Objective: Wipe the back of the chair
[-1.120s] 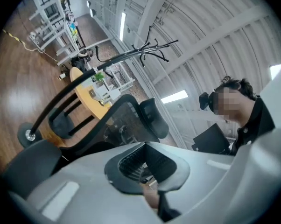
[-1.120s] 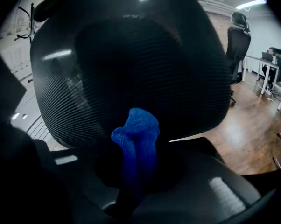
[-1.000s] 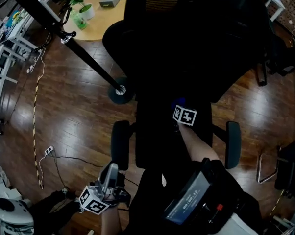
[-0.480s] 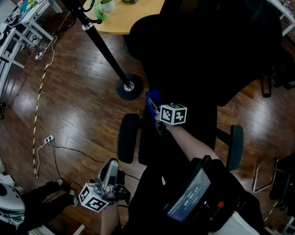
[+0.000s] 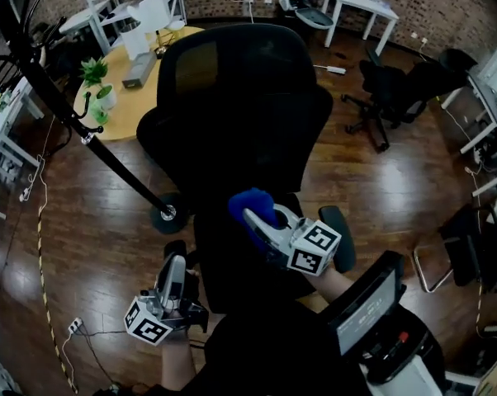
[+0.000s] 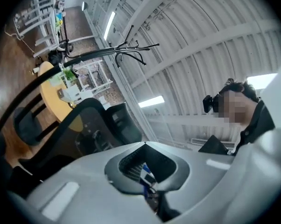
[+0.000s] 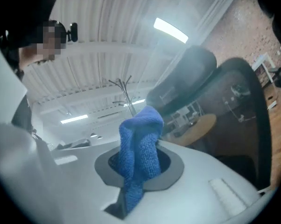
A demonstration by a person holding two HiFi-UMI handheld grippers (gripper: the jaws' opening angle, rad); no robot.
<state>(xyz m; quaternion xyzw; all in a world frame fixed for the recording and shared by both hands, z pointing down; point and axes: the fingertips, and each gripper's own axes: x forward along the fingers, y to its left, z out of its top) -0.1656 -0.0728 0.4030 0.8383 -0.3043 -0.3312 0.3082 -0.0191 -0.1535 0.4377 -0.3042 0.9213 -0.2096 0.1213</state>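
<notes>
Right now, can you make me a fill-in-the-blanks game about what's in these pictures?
1. The right gripper holds a cloth in its jaws, and its colour is ____.
2. The big chair in front of the person is the colour ____.
3. The green plant in its pot stands on a round yellow ____.

Missing words: blue; black; table.
</notes>
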